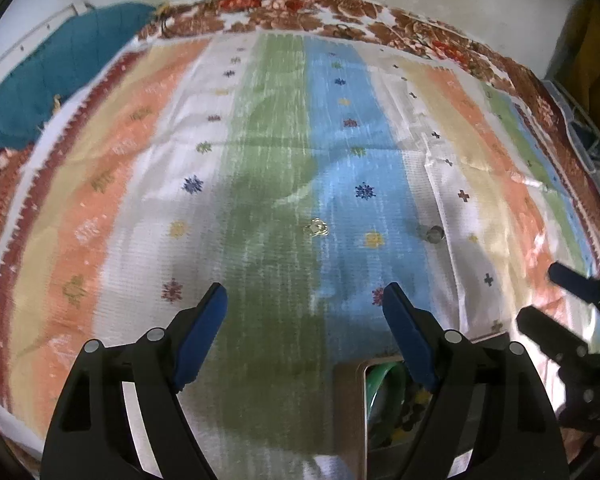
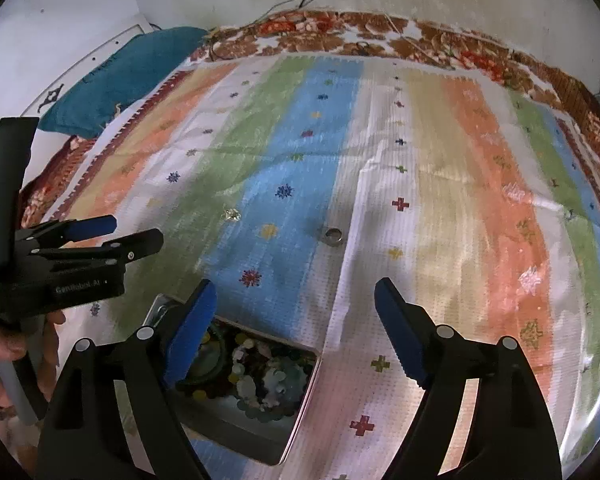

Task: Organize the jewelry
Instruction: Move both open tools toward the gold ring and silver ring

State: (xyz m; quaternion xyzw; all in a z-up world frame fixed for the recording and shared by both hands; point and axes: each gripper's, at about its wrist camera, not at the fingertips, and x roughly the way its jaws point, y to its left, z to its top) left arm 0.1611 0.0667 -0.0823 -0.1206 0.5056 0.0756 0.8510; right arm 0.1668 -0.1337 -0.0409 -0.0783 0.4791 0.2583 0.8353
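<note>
while both tools are held above the striped cloth (image 1: 268, 152), the left gripper (image 1: 304, 300) is seen with fingers spread wide, nothing between them. the right gripper (image 2: 292, 296) is likewise parted and unloaded. a metal tin (image 2: 300, 412) of mixed jewelry and a green bangle (image 1: 384, 384) sits just below both. a gold earring (image 1: 316, 227) and a silver ring (image 2: 333, 236) lie loose on the cloth, apart from the tin.
</note>
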